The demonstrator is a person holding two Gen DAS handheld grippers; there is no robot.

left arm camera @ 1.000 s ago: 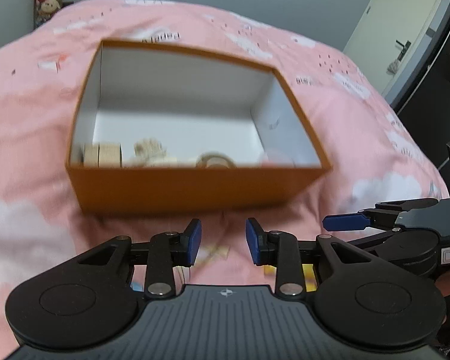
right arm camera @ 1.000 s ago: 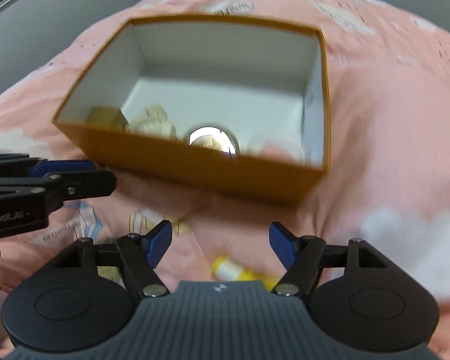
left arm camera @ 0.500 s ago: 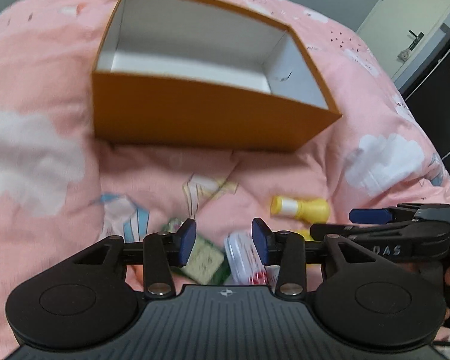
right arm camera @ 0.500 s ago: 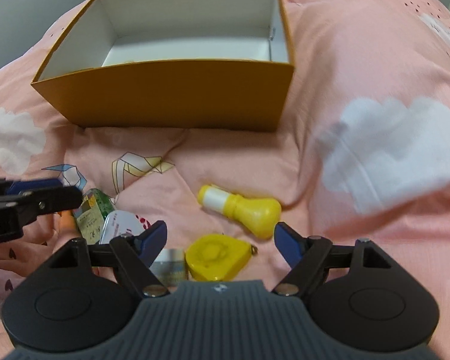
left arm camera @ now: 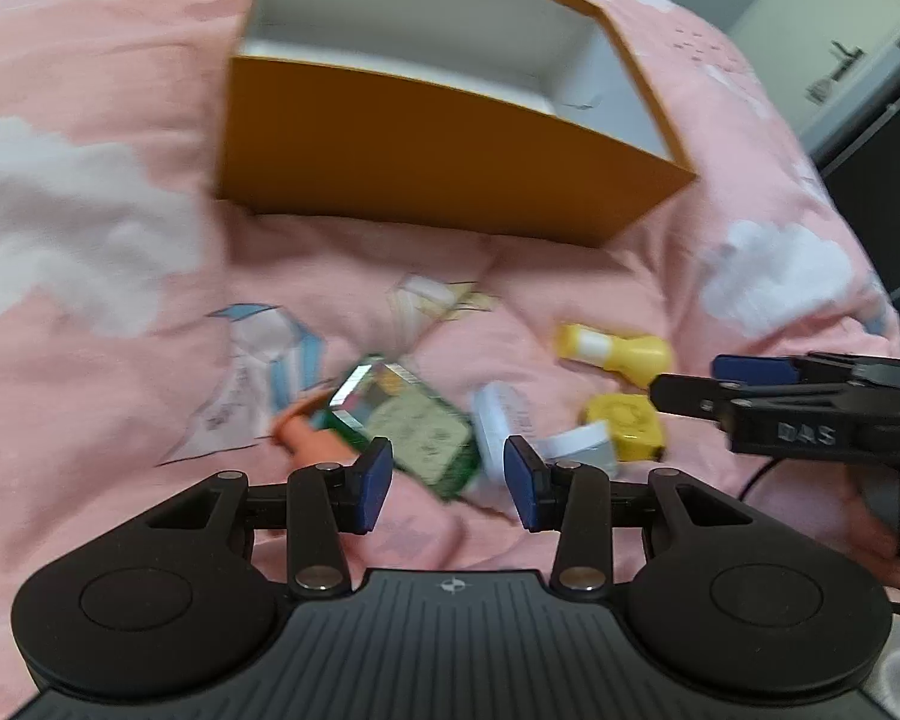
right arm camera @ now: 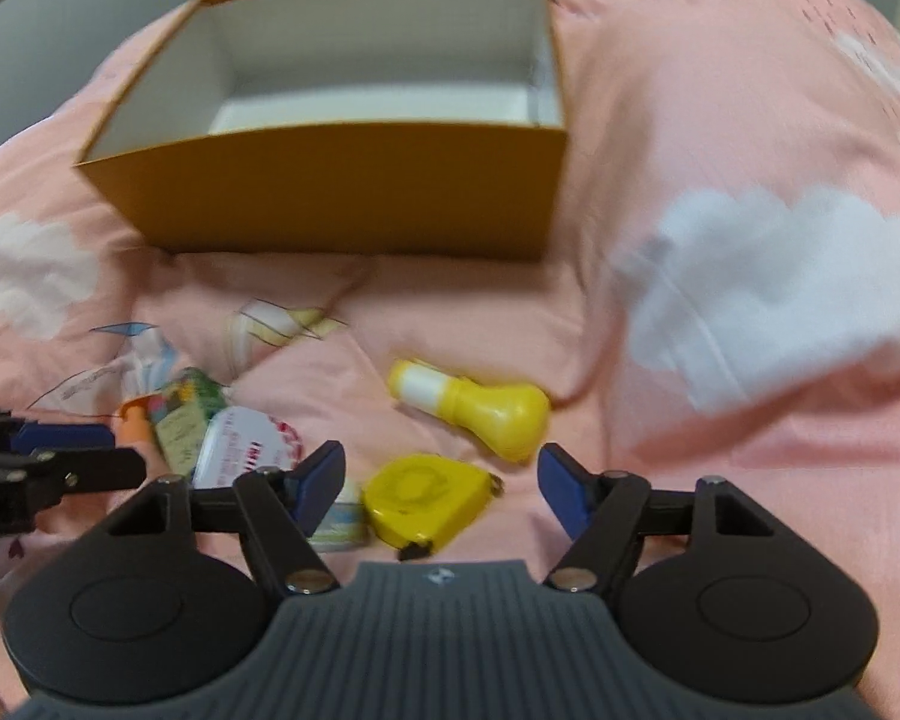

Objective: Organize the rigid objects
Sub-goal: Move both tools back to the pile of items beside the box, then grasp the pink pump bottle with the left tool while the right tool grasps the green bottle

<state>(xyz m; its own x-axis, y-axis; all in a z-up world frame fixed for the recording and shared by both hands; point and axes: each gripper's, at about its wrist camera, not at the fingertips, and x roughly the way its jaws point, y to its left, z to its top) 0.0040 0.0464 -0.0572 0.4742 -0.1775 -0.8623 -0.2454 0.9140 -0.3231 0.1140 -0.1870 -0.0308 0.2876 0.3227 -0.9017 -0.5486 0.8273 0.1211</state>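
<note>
Items outside one orange box (right arm camera: 342, 192): two yellow, one green, one white.

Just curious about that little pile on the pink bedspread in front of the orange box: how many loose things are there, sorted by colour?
Yellow: 2, flashlight-shaped toy and tape measure
Green: 1, small box
White: 2, round tin and small jar
Orange: 1, partly hidden piece
Total: 6

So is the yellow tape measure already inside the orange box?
No, the yellow tape measure lies on the pink bedspread, in front of the orange box.
</note>
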